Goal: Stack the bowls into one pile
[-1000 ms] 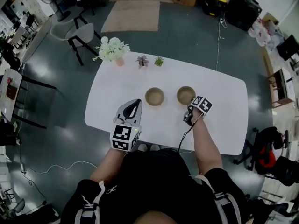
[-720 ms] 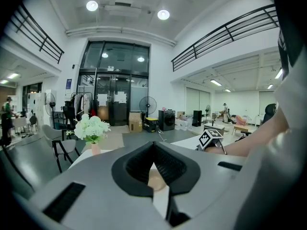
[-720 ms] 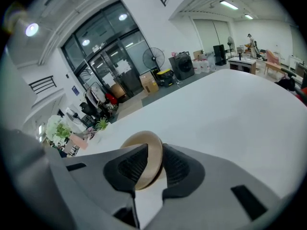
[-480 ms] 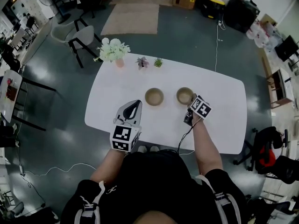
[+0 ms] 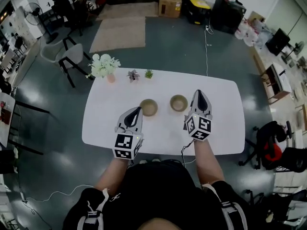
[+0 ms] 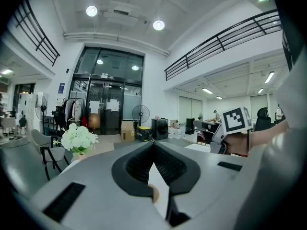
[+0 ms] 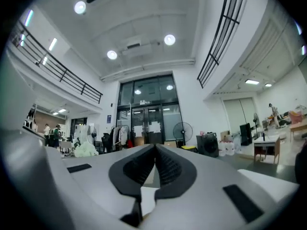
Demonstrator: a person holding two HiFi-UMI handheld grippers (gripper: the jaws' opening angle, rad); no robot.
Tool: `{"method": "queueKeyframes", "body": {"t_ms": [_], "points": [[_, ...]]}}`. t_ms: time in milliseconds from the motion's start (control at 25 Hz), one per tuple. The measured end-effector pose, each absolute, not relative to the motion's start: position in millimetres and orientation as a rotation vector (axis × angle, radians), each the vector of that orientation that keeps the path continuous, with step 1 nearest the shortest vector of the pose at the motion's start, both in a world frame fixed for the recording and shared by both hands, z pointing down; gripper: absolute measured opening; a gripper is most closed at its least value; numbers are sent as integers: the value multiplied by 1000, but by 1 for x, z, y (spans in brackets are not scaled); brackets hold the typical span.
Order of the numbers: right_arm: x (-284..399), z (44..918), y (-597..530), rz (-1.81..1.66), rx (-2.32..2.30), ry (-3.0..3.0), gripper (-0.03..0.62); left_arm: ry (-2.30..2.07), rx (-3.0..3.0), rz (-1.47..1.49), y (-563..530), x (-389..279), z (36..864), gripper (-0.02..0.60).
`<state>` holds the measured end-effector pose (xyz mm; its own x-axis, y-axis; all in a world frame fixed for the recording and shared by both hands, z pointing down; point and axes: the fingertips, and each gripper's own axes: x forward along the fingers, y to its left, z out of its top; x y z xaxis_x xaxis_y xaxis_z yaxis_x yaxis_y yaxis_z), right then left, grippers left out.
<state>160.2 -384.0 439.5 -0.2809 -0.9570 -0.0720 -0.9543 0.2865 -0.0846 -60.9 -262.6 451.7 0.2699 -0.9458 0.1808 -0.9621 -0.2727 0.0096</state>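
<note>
Head view — right gripper (image 5: 198, 93), closed (square-marker cube (image 5: 198, 127))

The head camera sits above the person (image 5: 158, 195) and looks steeply down, far enough back to take in the whole white counter (image 5: 220, 123) and the floor (image 5: 158, 47) around it. The other two cameras ride on the left gripper (image 5: 137, 109) and the right gripper (image 5: 198, 93). Each looks level along its jaws (very close to them) toward the glass doors (image 6: 108, 104) and standing fan (image 7: 182, 130), which both views share. The white flowers (image 6: 78, 138) show in the head and left gripper views.
</note>
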Motion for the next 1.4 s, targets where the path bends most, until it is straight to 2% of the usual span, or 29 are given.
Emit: {"method": "queueKeyframes", "body": {"t_ms": [360,760,1120,1400], "points": [[156,419,-327,76,-1827,2459,14,-1774,2480,144,-265,-39,435,14],[162,435,-331,-73,-1770,2472,14,-1785,2438,184,-262,-32,447,14],[82,453,-320,-126,-1754,2527,14,-1747,2491,227,-263,-85,449,14],[-26,438,-298,-114,-1865,2427,14,-1602,2577,212,-248,-195,443,14]]}}
